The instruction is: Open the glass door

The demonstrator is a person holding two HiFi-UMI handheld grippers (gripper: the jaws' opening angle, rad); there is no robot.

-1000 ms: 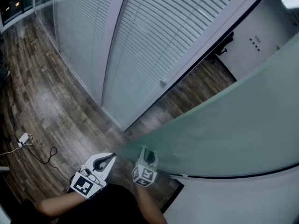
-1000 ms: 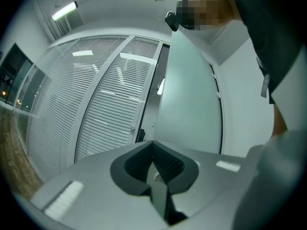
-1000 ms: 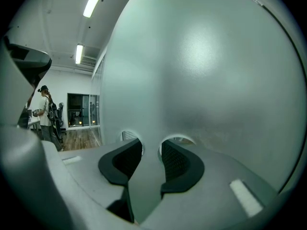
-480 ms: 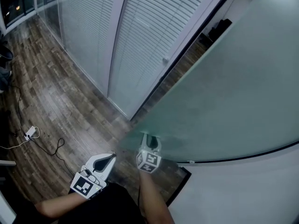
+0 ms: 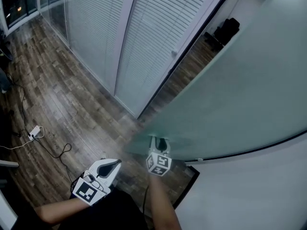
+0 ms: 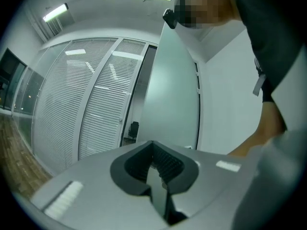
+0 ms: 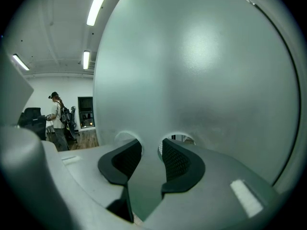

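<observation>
Well, the glass door (image 5: 240, 90) is a big frosted pane with a pale green cast, and it stands swung out from the white wall (image 5: 259, 190) over the wooden floor (image 5: 62, 104). From my head it fills the right half of what I see, and its top and far side run out of the frame. My right gripper (image 5: 159, 142) sits low at the pane's near face with its fingers set apart and nothing clamped between them. In the right gripper view the door (image 7: 192, 71) fills almost everything ahead. Two small clearer rings show in the frosting just at the fingertips (image 7: 175, 150), though I cannot tell whether the tips truly touch the glass. My left gripper (image 5: 116, 163) hangs apart from the door, nearer my body, its fingers closed together on nothing. From the left gripper view the door (image 6: 175, 95) shows as a tall slab beside the slatted partition (image 6: 91, 99). The frosting blurs whatever lies behind the pane. Past its left edge a distant person (image 7: 55, 114) is small and dim.
</observation>
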